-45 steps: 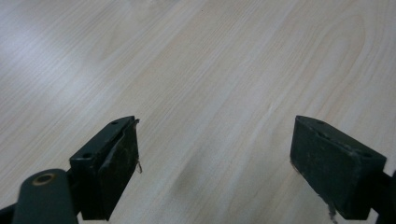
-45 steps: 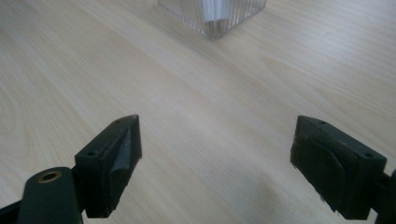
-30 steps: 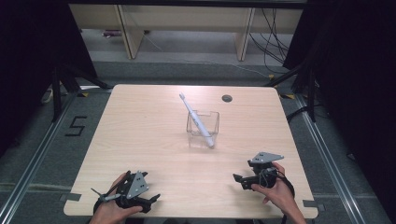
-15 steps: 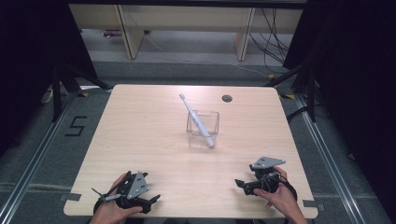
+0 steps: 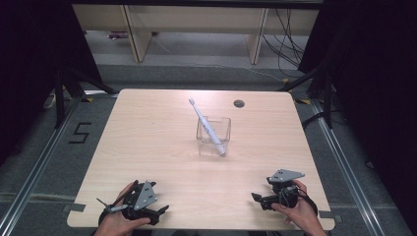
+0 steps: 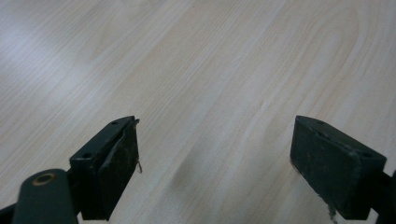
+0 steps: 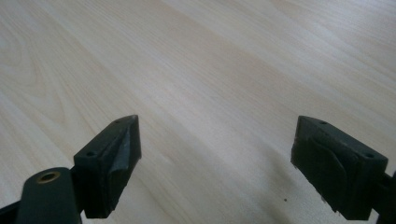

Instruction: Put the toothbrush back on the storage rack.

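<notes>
Resting both tools released on the worktop [image 5: 147, 128], left tool [image 5: 160, 211] and right tool [image 5: 256, 197] sit well short of the clear cup [image 5: 214, 135] holding the toothbrush [image 5: 207, 126]; next, reach toward that cup.

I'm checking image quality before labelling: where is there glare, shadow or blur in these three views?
High view: evenly lit table, dark surroundings at both sides, clear container faint but toothbrush sharp. Left gripper view: pale glare at the upper left of the wood, a soft shadow between the open jaws, left gripper slightly soft. Right gripper view: right gripper sharp enough, far wood blurred, brighter toward the top.
</notes>
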Demonstrator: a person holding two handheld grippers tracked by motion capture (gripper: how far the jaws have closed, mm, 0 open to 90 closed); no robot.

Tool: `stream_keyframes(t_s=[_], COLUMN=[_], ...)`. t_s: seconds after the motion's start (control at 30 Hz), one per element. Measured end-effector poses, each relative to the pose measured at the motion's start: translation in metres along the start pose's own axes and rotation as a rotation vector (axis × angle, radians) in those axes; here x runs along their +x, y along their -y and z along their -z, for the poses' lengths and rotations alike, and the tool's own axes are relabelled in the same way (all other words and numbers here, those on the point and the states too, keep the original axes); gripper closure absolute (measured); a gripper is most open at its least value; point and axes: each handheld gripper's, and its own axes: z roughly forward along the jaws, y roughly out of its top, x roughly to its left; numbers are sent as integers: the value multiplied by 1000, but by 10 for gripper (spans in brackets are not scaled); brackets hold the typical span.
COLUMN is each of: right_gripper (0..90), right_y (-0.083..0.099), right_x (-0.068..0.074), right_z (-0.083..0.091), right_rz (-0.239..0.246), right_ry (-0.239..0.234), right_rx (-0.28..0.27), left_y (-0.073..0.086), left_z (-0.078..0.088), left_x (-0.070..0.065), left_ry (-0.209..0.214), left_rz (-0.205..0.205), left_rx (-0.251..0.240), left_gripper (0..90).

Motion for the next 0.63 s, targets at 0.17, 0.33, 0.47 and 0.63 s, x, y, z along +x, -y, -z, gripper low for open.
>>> stream_keyframes(t_s=[0.17, 0.33, 0.47, 0.63], right_gripper=[167, 167, 167, 167], right_y=[1, 1, 0, 0], right_x=[0, 0, 1, 0], right_z=[0, 0, 0, 0], right_rz=[-26, -9, -11, -6], right_ry=[5, -3, -5, -4], right_rx=[-14, 5, 1, -1], left_y=[0, 0, 0, 0], left_z=[2, 1, 1, 2], left_x=[2, 2, 2, 2], left_ry=[-3, -13, -14, -11], left_rz=[-9, -13, -9, -3], left_rx=[10, 12, 23, 18], left_gripper=[150, 150, 150, 150])
